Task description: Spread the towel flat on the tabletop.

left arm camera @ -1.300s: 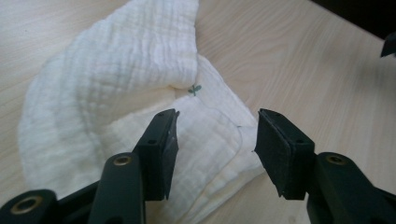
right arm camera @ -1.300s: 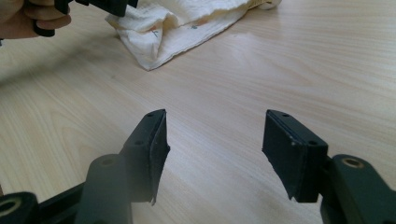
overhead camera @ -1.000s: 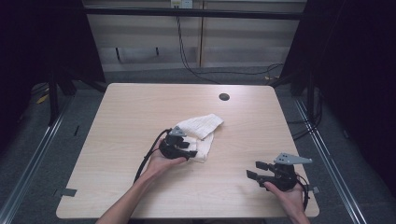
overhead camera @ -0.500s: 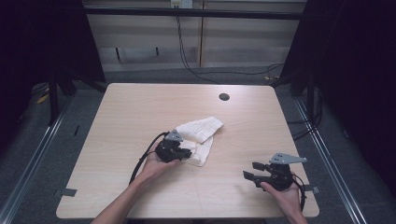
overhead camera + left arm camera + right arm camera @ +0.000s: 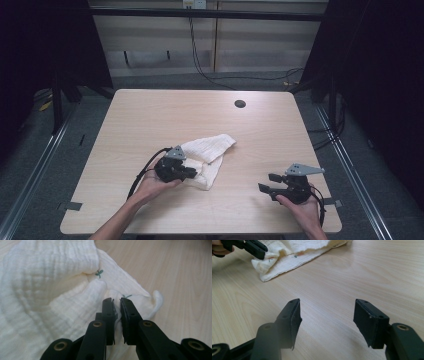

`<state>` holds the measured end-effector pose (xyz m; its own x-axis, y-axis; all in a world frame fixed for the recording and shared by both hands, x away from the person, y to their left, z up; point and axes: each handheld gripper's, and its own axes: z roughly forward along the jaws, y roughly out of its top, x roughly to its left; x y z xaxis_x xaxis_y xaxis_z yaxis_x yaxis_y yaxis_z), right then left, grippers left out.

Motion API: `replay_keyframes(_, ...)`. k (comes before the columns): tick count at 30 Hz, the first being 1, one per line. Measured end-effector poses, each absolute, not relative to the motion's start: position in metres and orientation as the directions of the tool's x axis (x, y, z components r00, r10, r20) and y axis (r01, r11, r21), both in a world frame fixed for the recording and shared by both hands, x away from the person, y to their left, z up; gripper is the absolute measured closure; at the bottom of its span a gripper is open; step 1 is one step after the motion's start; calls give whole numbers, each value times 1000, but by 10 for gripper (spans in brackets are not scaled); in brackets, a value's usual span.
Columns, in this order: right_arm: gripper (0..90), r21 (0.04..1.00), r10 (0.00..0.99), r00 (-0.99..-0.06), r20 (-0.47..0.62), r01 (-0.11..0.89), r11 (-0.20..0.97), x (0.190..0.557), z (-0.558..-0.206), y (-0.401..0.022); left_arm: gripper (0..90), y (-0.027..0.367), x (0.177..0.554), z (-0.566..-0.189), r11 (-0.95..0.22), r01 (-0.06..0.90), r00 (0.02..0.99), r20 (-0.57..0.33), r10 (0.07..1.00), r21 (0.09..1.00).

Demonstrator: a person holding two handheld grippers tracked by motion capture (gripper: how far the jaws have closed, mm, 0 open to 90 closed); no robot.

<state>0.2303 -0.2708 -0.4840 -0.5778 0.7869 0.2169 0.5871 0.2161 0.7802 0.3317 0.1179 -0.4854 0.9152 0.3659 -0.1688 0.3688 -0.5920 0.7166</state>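
Cloth (image 5: 207, 155) of white crinkled gauze, with small green sprig marks, lies rumpled and partly folded a little below the centre of the high view, on the table (image 5: 150, 115) of pale wood. One cloth, two grippers. Left gripper (image 5: 194, 172) has just closed its jaws and pinches a fold of it; right gripper (image 5: 266, 182), lower right, has its jaws wide apart over bare wood
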Motion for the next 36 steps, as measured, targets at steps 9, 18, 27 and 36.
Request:
replay_keyframes(9, 387, 778, 786, -580, 211, 586, 224, 231, -485, -270, 825, 143, 316, -484, -596, 371, 915, -170, 366, 712)
replay_keyframes(18, 384, 771, 786, -581, 210, 593, 232, 231, -487, -267, 722, 164, 299, -482, -582, 369, 913, -165, 373, 725)
replay_keyframes(27, 378, 769, 780, -594, 199, 588, 251, 231, -487, -264, 732, 151, 300, -475, -542, 359, 908, -151, 390, 759)
replay_keyframes(36, 373, 765, 780, -590, 209, 596, 246, 233, -488, -263, 584, 142, 292, -491, -584, 368, 900, -119, 419, 724)
